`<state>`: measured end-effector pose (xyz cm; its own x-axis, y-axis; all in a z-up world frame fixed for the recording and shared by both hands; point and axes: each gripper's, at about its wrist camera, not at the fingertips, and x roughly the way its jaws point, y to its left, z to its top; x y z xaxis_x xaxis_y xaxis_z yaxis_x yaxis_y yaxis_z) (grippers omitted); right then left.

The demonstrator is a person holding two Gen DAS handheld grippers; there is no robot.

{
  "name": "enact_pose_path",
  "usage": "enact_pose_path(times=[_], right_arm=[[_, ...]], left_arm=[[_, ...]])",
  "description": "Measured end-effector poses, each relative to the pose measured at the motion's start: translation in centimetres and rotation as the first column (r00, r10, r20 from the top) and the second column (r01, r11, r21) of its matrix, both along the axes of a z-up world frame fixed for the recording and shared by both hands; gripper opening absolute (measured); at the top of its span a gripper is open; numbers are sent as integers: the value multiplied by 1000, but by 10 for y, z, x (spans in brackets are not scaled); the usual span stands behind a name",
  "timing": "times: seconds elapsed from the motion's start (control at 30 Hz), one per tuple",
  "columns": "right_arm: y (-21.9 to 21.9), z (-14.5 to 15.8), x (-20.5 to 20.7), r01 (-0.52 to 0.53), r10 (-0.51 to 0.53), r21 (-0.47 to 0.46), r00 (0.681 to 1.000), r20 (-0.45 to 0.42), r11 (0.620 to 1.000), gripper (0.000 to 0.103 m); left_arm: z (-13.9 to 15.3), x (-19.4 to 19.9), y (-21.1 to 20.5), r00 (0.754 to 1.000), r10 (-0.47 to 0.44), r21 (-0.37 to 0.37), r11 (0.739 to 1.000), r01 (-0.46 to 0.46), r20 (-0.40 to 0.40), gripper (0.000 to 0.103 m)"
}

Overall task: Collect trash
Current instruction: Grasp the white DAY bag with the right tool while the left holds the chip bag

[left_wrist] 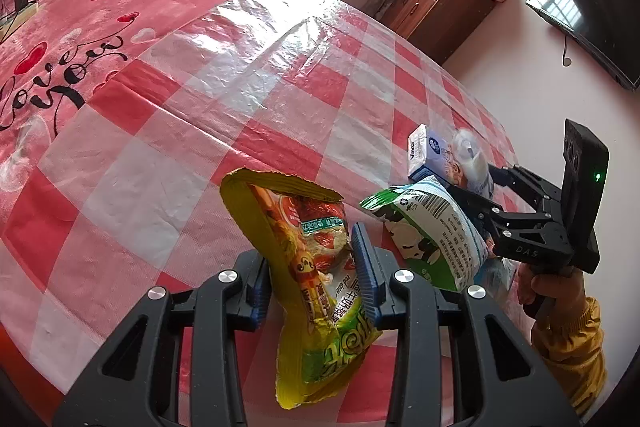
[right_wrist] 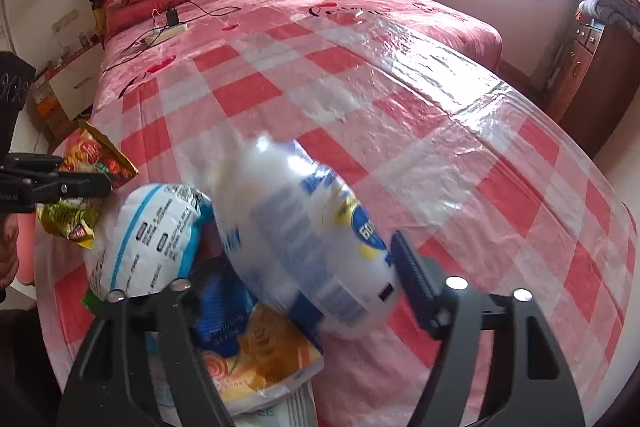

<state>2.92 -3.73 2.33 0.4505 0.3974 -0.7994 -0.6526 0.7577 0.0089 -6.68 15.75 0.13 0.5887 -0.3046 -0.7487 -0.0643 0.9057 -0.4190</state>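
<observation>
A yellow snack bag (left_wrist: pixel 316 283) is pinched between the blue pads of the left gripper (left_wrist: pixel 316 279), which is closed narrowly on the bag's middle; the torn open top stands above the pads and the lower end hangs below them, over the near edge of the bed (left_wrist: pixel 120 27). The bed is covered by a red-and-white checked plastic sheet (left_wrist: pixel 248 99).

Just right of the yellow snack bag, a green-and-white packet (left_wrist: pixel 432 231) is seen, and beyond that a small blue-and-white carton (left_wrist: pixel 426 153).

A white plastic bottle (right_wrist: pixel 304 239), blurred, lies between the fingers of the right gripper (right_wrist: pixel 304 267). The ribbed right pad (right_wrist: pixel 414 281) is against the bottle's side; the other pad is hidden behind the bottle, so it cannot be told whether the bottle is clamped or loose. A blue-and-orange wrapper (right_wrist: pixel 256 355) lies below the bottle, and the green-and-white packet lies left of it. The right gripper is held by a hand (left_wrist: pixel 548 291) in a yellow sleeve.
</observation>
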Motion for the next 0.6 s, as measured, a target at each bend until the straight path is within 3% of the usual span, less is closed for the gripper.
enact_pose_path(times=[0.1, 0.23, 0.6], right_arm=[[-4, 1, -3, 10, -10, 22, 1000, -20, 1000, 54], [-7, 2, -10, 41, -41, 36, 999, -18, 999, 47], [-20, 26, -42, 132, -139, 108, 989, 57, 985, 43]], left_arm=[[0, -2, 0, 1000, 5, -3, 1000, -5, 4, 38], [0, -4, -1, 1000, 5, -10, 1000, -5, 5, 38], [-2, -12, -1, 1000, -5, -28, 1000, 5, 8, 38]])
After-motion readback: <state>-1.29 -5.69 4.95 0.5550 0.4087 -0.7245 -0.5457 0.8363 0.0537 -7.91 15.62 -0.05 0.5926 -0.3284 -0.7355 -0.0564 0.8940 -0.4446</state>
